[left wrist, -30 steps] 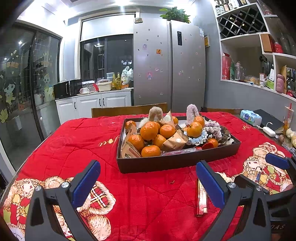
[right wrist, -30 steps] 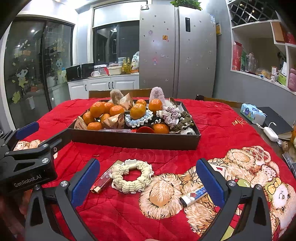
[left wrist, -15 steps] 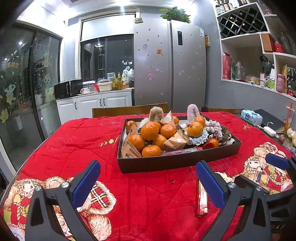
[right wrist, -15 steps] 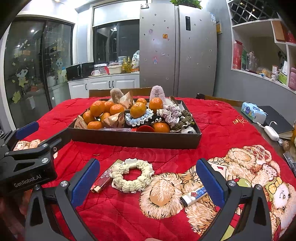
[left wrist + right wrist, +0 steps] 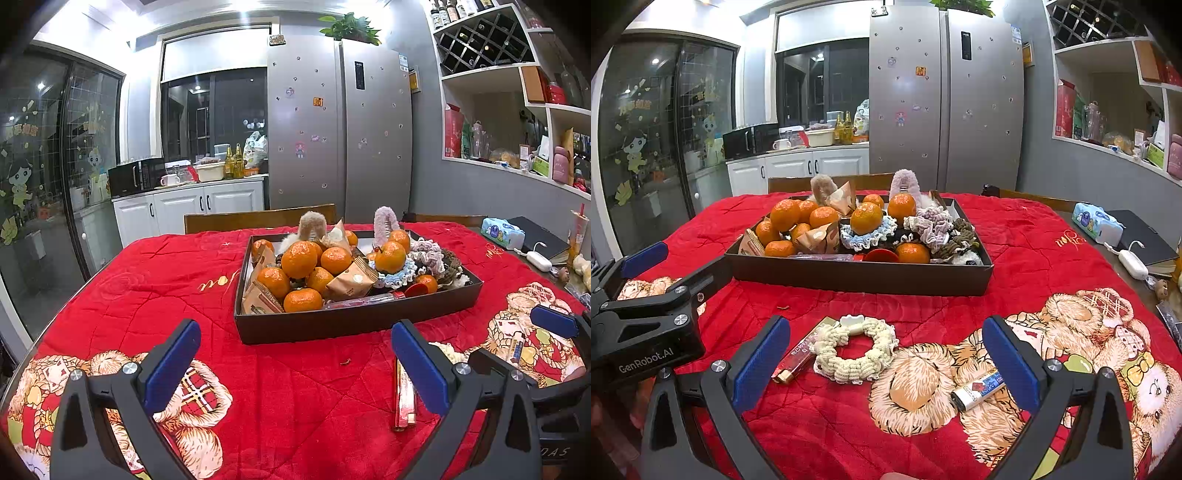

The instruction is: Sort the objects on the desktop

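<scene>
Red quilted blanket (image 5: 1015, 236) with teddy-bear print covers the table. Dark tray (image 5: 857, 277) sits mid-table, packed with tangerines (image 5: 866, 218), snack packets and knitted scrunchies. In front of it, loose on the blanket: cream scrunchie (image 5: 855, 349), pink lighter (image 5: 799, 356) touching its left side, blue-white lighter (image 5: 979, 389) off to the right on a bear. Left gripper (image 5: 295, 369): fingers spread wide, nothing between them, low over the blanket near the tray. Right gripper (image 5: 886, 363): also spread, empty, cream scrunchie and both lighters lying between its fingers in view.
</scene>
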Tool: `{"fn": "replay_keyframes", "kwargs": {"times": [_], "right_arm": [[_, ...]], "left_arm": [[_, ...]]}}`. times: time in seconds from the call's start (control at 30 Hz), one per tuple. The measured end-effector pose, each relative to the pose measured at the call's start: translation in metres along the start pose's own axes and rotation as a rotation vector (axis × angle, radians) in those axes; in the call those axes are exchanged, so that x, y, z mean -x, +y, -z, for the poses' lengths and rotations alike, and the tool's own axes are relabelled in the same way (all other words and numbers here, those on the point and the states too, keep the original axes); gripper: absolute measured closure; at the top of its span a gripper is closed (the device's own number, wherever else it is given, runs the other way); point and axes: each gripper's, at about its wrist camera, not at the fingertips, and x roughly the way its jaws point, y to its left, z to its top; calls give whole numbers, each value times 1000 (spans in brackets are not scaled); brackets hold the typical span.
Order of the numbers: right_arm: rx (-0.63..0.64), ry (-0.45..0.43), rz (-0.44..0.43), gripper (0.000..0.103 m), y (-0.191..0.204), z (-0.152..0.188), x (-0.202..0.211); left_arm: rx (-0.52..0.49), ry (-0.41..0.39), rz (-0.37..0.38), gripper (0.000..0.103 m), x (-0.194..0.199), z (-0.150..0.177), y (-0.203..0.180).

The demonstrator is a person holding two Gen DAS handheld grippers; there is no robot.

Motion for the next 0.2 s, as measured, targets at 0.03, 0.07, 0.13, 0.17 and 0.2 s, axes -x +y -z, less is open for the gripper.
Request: {"fn": "replay_keyframes", "kwargs": {"times": [0.03, 0.07, 0.13, 0.17, 0.2], "right_arm": [[0, 0, -1, 0, 0, 0, 0], [0, 0, -1, 0, 0, 0, 0], [-1, 2, -3, 0, 0, 0, 0], [-1, 2, -2, 0, 0, 0, 0], [-1, 2, -2, 0, 0, 0, 0]], "left_arm": [[0, 1, 1, 0, 0, 0, 0], [0, 1, 2, 0, 0, 0, 0], [0, 1, -1, 0, 0, 0, 0], [-1, 2, -2, 0, 0, 0, 0], [-1, 3, -2, 0, 0, 0, 0]]}}
